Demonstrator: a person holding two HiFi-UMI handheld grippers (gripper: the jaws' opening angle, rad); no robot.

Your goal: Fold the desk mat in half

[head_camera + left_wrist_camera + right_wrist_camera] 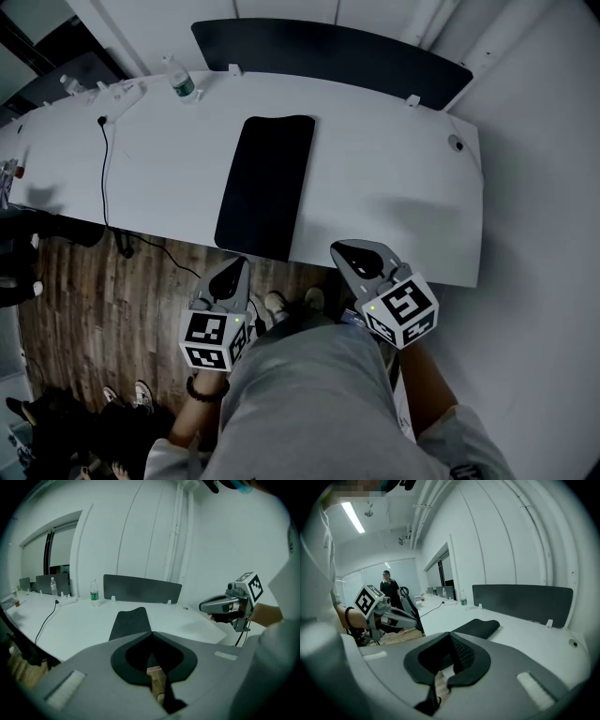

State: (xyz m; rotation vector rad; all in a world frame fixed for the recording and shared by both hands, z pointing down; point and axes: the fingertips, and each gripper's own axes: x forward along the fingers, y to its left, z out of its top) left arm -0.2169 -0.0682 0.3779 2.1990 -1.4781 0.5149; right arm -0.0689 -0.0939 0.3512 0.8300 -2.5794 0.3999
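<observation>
- The head view shows the black desk mat lying mid-desk, its near end at the front edge, and both grippers held off that edge above the wooden floor
- The left gripper and the right gripper each have their jaws together, gripping nothing
- Only the right gripper view shows a person standing far off
- The bottle at the back edge has a green label, too small to read

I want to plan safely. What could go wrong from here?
The desk mat seems to reach the front edge of the desk, so a pull may slide it off. The left hand-held gripper and right hand-held gripper are shut and away from it; without opening they may only push it.
</observation>
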